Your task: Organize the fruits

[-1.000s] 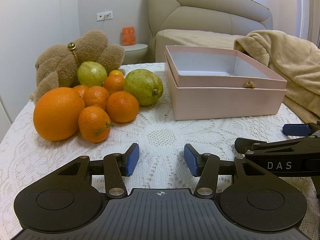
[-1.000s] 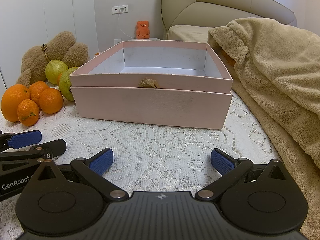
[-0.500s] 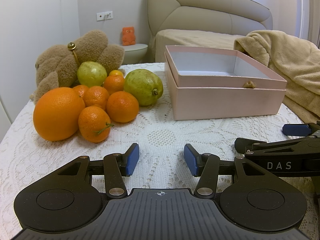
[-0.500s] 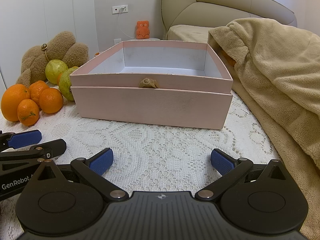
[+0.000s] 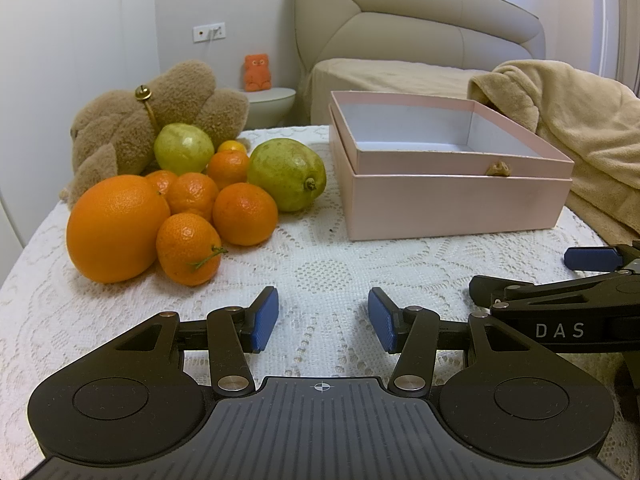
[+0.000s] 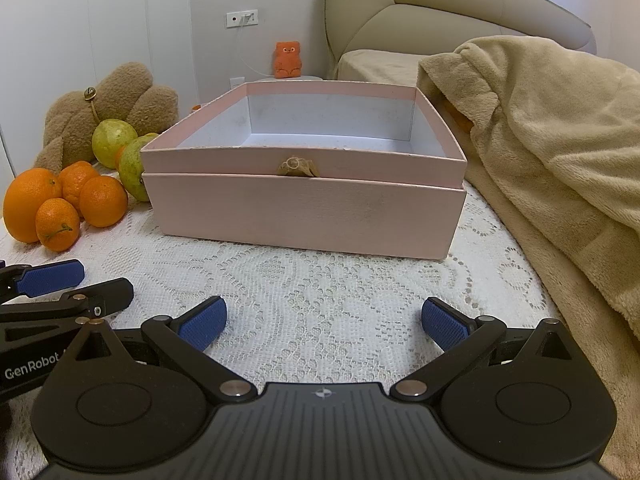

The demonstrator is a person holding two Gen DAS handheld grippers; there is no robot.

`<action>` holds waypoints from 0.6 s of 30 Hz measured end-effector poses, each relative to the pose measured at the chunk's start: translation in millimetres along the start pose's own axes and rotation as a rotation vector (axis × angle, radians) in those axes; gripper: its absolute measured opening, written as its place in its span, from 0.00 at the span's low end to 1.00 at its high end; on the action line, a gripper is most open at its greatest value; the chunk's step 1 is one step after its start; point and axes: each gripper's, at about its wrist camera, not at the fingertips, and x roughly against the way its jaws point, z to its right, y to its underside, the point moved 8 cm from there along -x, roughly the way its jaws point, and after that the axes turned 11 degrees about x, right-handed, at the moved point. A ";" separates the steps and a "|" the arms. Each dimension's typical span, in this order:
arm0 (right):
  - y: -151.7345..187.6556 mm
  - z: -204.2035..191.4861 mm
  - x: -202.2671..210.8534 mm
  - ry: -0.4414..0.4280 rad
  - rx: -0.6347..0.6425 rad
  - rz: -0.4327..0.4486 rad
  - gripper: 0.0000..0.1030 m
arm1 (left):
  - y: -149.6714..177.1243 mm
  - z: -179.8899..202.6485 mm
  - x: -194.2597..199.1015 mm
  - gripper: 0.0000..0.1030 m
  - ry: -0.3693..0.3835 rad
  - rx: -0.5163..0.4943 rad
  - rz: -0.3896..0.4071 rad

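A heap of fruit lies at the left of the lace-covered table: a big orange, several small mandarins and two green guavas. An open pink box stands to their right, with nothing inside it. My left gripper hovers low over the cloth in front of the fruit, jaws partly apart and holding nothing. My right gripper sits in front of the box, wide open with nothing between its fingers. The fruit heap also shows at the left in the right wrist view.
A brown plush toy leans behind the fruit. A beige blanket is piled along the table's right side. Behind stand a bed headboard and a small round stand with an orange figurine.
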 end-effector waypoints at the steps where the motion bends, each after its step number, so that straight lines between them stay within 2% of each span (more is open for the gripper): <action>1: 0.7 -1.7 0.8 0.000 0.001 0.000 1.00 | -0.1 0.0 0.0 0.54 0.000 0.000 0.000; 7: 0.7 -1.6 -0.2 -0.006 0.009 0.001 1.00 | -0.3 0.4 1.2 0.53 0.020 0.006 -0.003; 9: 0.1 -1.6 -0.4 -0.023 0.021 -0.009 1.00 | -0.4 -2.6 4.0 0.53 0.048 0.010 -0.011; 13: 0.1 -3.4 2.3 -0.069 0.047 -0.099 1.00 | -5.4 -11.2 18.0 0.52 0.139 0.031 -0.023; 15: 3.1 -3.5 5.0 -0.059 0.034 -0.101 1.00 | -13.0 -19.0 28.2 0.52 0.167 0.045 -0.012; 18: 5.0 -3.4 5.9 -0.063 0.035 -0.099 1.00 | -30.7 -40.5 43.5 0.52 0.156 0.082 0.040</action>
